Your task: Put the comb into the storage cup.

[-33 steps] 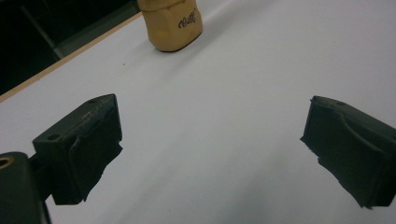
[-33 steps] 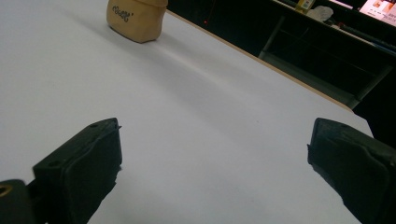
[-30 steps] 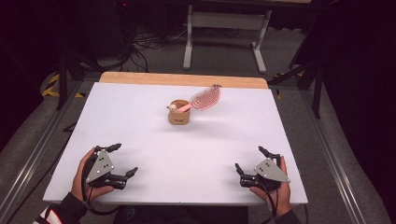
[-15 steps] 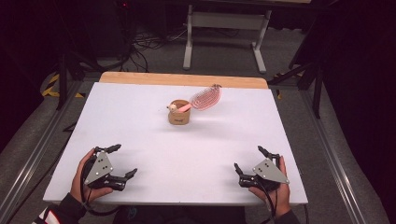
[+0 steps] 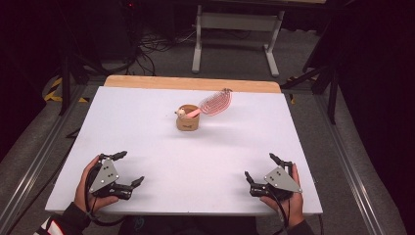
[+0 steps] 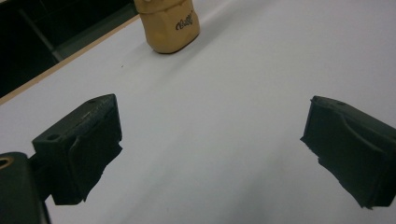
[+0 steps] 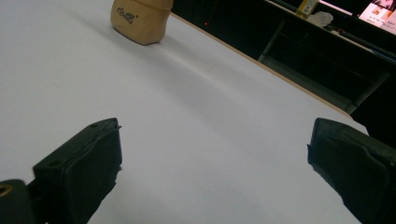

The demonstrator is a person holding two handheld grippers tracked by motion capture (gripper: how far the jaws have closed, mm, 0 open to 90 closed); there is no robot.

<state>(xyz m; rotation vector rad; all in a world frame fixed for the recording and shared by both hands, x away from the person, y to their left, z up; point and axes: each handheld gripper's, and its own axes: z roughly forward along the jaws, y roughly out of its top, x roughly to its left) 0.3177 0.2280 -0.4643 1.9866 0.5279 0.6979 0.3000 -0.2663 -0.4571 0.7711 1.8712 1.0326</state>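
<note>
Nothing has really moved since a second ago — both your hands sit where they were at the near edge of the table (image 5: 147, 112), and the cup has not shifted.

Nearest you, the left gripper (image 5: 123, 169) rests at the near left with its jaws spread wide and nothing between them. The right gripper (image 5: 259, 168) mirrors it at the near right, jaws likewise parted and empty.

Beyond them lies bare white table, then the cup (image 5: 188, 118), standing upright past the middle and just left of centre. It is well apart from both grippers — far and to the right of your left one, far and to the left of your right one. By my reading the left is slightly nearer, though the margin is small.

A pink whisk (image 5: 211, 104) leans out of the cup, handle inside, wire head slanting up to the far right. That long axis favours your right gripper for the whisk and the left for steadying the cup.
</note>
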